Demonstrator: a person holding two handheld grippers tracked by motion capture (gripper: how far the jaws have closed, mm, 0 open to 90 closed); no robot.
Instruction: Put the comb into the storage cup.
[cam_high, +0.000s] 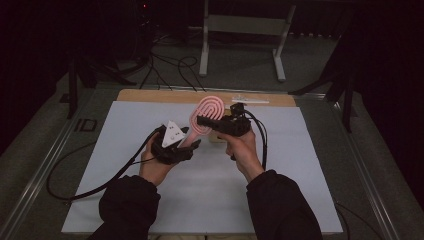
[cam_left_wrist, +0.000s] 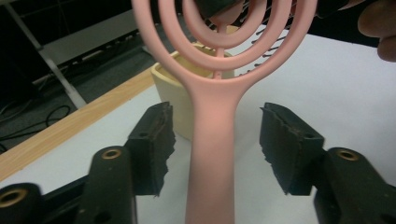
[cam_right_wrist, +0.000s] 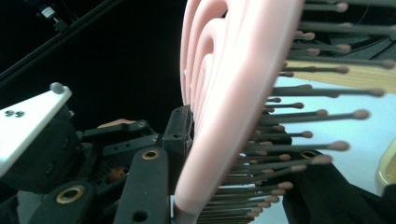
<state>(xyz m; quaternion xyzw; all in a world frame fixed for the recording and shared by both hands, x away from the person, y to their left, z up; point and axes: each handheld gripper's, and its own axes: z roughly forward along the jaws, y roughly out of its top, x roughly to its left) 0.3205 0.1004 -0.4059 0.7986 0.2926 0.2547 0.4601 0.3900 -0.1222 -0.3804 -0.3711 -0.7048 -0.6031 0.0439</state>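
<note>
— What are the left tongs (cam_high: 192, 145) doing?

— They are standing open; in the left gripper view the pink hairbrush (cam_left_wrist: 215, 121) handle is running up between the two jaws, with a gap showing on either side; a pale yellow cup (cam_left_wrist: 173, 88) is sitting on the white desk (cam_left_wrist: 341, 98) just behind the handle.

— And the right tongs (cam_high: 204, 120)?

— They are pinching the brush's ringed head; in the right gripper view one black jaw is pressing against the smooth back, while the bristles (cam_right_wrist: 299, 116) are pointing away over the other jaw; in the high view the brush is being held above the desk between both hands.
</note>
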